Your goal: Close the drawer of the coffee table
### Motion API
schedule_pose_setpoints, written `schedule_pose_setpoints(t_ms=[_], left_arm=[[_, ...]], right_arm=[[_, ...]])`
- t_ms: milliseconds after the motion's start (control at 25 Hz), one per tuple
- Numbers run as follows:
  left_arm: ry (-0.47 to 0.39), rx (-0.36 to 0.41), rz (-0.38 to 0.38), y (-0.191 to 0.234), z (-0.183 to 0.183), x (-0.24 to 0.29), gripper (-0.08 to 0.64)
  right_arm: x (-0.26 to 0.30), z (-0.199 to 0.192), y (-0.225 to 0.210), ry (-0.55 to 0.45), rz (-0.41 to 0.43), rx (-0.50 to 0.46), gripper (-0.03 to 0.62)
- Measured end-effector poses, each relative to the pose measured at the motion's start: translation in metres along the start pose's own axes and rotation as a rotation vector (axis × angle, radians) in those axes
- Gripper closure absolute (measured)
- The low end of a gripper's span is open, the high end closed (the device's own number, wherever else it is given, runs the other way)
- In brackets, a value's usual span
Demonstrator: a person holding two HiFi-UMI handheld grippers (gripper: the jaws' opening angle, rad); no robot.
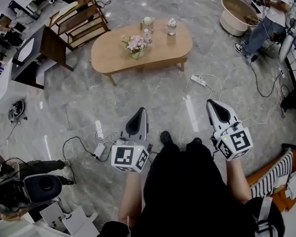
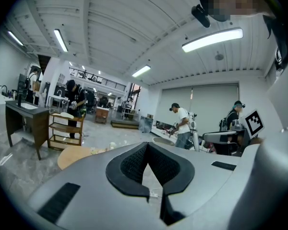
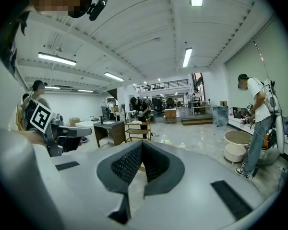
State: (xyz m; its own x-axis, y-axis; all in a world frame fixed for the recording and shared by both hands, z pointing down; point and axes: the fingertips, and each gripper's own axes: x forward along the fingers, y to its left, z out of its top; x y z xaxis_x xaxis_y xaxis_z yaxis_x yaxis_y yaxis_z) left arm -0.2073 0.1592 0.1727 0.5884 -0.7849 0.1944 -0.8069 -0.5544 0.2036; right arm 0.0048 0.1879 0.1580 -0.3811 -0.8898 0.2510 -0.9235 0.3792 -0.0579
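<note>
Left hand-held gripper (image 1: 139, 112), right hand-held gripper (image 1: 211, 103): hanging pinched, empty | oval light-wood surface (image 1: 164, 50): standing well apart | drawer: unseen; worth sighting its front.

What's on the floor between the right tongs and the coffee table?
A white power strip lies between the right tongs and the coffee table, shown in the head view.

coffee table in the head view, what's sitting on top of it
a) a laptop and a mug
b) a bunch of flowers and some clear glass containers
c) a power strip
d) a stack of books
b: pink flowers stand on the wooden coffee table, with clear containers such as a glass jar near them; the power strip lies on the floor, not on the table.
</note>
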Motion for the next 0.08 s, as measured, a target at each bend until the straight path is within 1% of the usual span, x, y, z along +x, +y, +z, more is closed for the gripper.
schedule_pose_setpoints(t_ms=[80], left_arm=[[0.003, 0.001, 0.002, 0.0019, -0.0017, -0.0012, 0.548]], right_arm=[[0.0014, -0.0006, 0.0012, 0.001, -0.001, -0.003, 0.581]])
